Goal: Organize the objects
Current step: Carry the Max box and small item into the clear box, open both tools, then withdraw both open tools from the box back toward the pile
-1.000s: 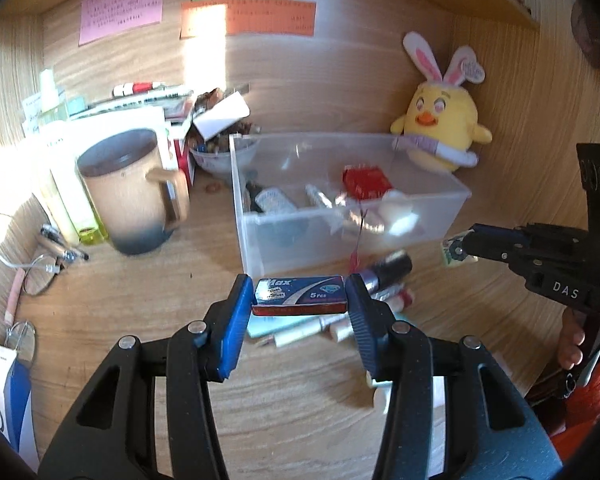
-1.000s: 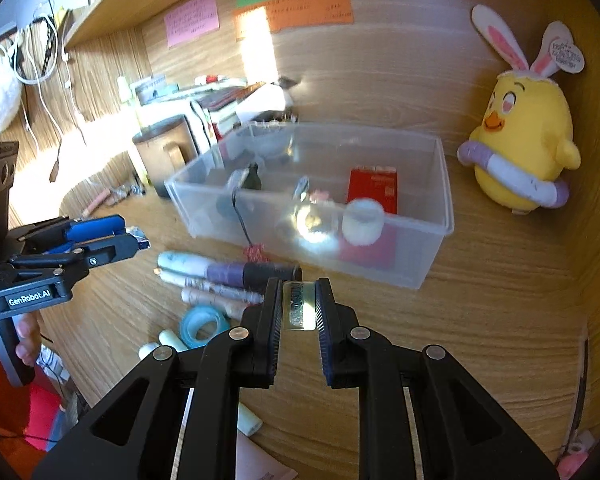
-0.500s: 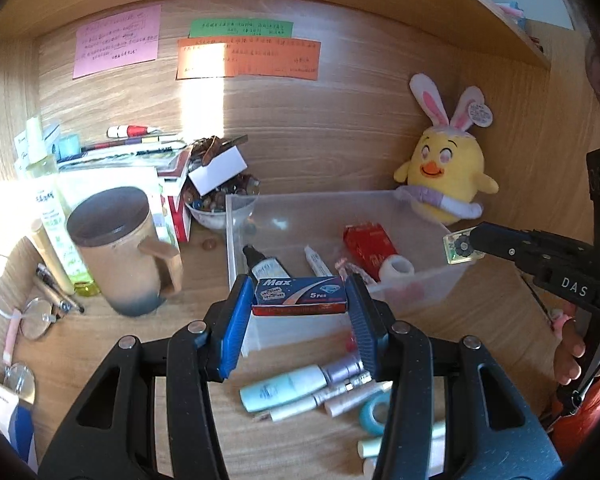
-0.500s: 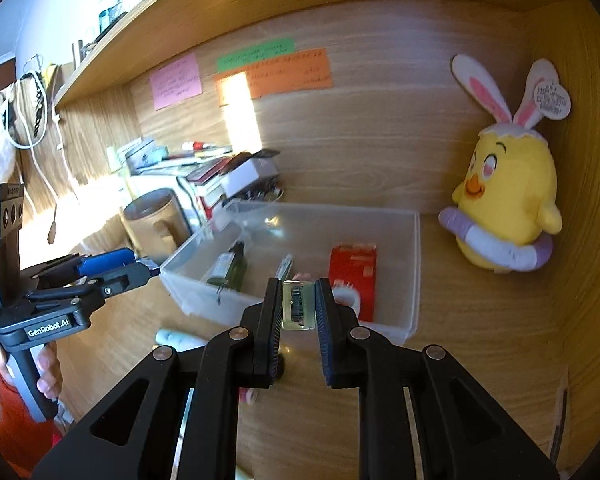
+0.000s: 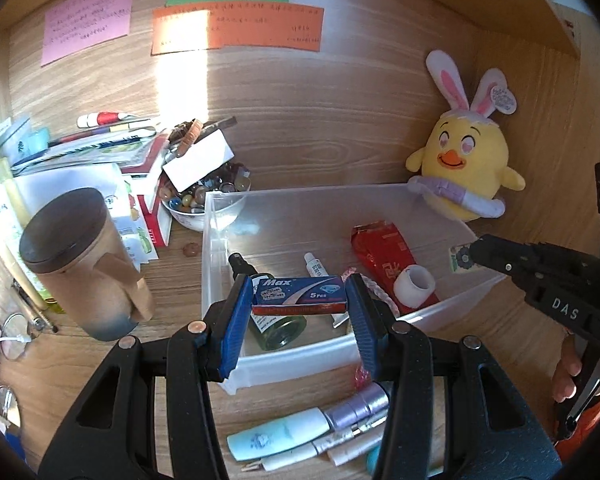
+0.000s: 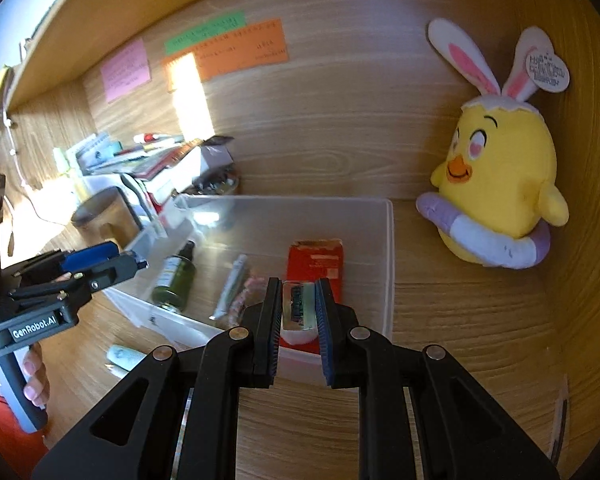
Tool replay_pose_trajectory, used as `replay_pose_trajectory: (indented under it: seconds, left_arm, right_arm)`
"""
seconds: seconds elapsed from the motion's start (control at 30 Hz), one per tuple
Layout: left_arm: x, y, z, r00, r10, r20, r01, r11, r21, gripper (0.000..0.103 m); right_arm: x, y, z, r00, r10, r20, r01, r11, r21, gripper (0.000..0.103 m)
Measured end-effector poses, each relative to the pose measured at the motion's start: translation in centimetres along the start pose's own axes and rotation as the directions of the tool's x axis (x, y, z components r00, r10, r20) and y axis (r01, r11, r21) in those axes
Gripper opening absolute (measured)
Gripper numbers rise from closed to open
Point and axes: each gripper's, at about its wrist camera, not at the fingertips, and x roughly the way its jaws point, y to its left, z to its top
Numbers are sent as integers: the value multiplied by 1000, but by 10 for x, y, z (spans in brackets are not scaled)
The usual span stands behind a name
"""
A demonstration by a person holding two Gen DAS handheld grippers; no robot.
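Bin, clear plastic, taken as my landmark on the wooden desk.

Left gripper: I have it clamped on a blue blade box, held level above the bin's near-left part.

Right gripper: I have it pinched on a small tablet strip, held above the bin's near-right part, over the tape roll.

Inside the bin: green bottle lying at the left; small white tube near the middle; pink cord beside it; red pack toward the right; tape roll at the pack's near end.

Outside the bin: lidded mug to the left; bowl of beads at the far-left corner; chick plush to the far right; pens and tubes along the near wall.
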Motion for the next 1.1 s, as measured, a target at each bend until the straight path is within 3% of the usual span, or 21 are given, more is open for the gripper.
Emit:
replay_pose_trajectory:
  seconds: [0.6, 0.83, 1.1]
  left_arm:
    - [18, 1, -3, 999, -14, -46, 14, 1000, 0, 47]
    - [-1, 0, -5, 999, -27, -21, 27, 1000, 0, 50]
    - [-38, 6, -17, 999, -10, 33, 9, 1000, 22, 67]
  right_arm:
    - [24, -7, -9, 998, 7, -70, -7, 1000, 2, 16]
    - [8, -1, -9, 999, 13, -44, -13, 1000, -4, 37]
    - [-24, 15, -15, 999, 46, 2, -46, 998, -40, 54]
